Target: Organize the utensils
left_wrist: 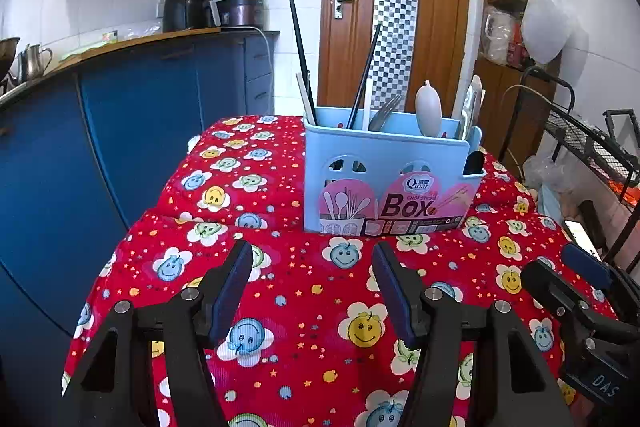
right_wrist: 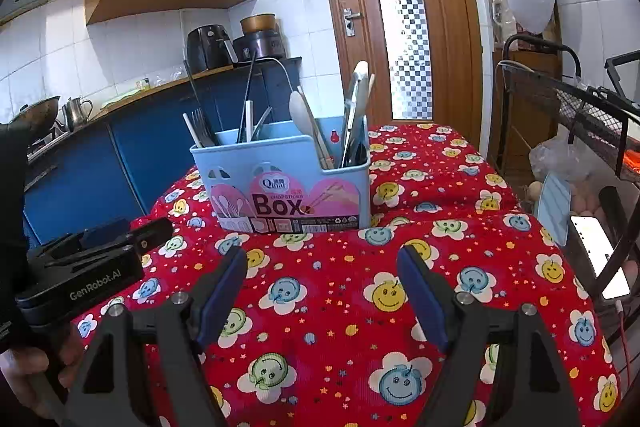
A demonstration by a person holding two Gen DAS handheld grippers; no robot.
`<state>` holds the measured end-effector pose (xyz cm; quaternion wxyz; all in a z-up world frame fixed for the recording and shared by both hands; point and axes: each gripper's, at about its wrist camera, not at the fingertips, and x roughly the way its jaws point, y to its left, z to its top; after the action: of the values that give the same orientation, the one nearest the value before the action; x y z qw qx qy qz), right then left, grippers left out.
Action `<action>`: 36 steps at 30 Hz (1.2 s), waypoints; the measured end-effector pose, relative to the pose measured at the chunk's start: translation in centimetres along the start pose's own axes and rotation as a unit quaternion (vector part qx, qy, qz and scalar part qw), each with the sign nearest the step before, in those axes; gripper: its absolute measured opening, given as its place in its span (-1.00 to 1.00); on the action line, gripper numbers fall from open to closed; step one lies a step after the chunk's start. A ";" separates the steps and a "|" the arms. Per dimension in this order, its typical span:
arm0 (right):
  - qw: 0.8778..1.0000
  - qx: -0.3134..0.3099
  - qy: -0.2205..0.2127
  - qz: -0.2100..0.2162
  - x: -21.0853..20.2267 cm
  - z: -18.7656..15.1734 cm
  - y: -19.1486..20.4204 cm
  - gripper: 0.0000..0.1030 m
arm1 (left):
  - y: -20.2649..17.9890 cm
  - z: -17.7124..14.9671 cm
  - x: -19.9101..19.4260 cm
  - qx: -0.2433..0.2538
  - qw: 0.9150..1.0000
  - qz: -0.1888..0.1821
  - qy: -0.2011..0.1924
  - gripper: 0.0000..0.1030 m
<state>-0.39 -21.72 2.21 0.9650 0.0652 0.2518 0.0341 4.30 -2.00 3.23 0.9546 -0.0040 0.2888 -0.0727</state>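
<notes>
Utensils stand upright in one light-blue plastic holder (left_wrist: 384, 163) labelled "Chopsticks Box", set near the middle of a table draped in a red cloth (left_wrist: 296, 307) printed with smiley-face flowers. Counted from the left wrist view: two black chopsticks (left_wrist: 299, 43), two white sticks (left_wrist: 306, 99), one cluster of metal forks (left_wrist: 386, 113) whose number cannot be told, one pale spoon (left_wrist: 428, 109) bowl-up, and in the narrow side compartment at the holder's right end a bunch of light-coloured flat pieces (left_wrist: 474, 103) too overlapped to count. Two grippers hover above the cloth just in front of the holder, side by side: the left gripper (left_wrist: 312, 287) with its blue-padded fingers spread wide and holding nothing, the right gripper (right_wrist: 322, 293) likewise spread and empty. Behind the table, a kitchen: blue base cabinets (left_wrist: 140, 99) under a wooden counter carrying one black air fryer (left_wrist: 188, 7), white wall tiles, one brown wooden door (left_wrist: 394, 7) with a chequered glass panel, and one black wire rack (right_wrist: 576, 115) to the right.
</notes>
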 end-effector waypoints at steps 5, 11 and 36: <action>1.000 -0.002 0.002 -0.004 0.3 -0.2 0.1 0.54 | -0.1 -0.1 0.2 0.001 1.000 0.004 0.002 0.24; 1.000 0.000 0.005 -0.004 0.4 -0.3 0.0 0.54 | 0.0 -0.2 0.3 -0.002 1.000 0.008 0.002 0.24; 1.000 0.000 0.005 -0.003 0.3 -0.3 0.1 0.54 | -0.1 0.0 -0.1 0.002 1.000 0.011 -0.008 0.24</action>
<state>-0.28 -21.54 1.82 0.9639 0.0648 0.2565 0.0314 4.20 -2.13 3.25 0.9575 0.0001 0.2814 -0.0627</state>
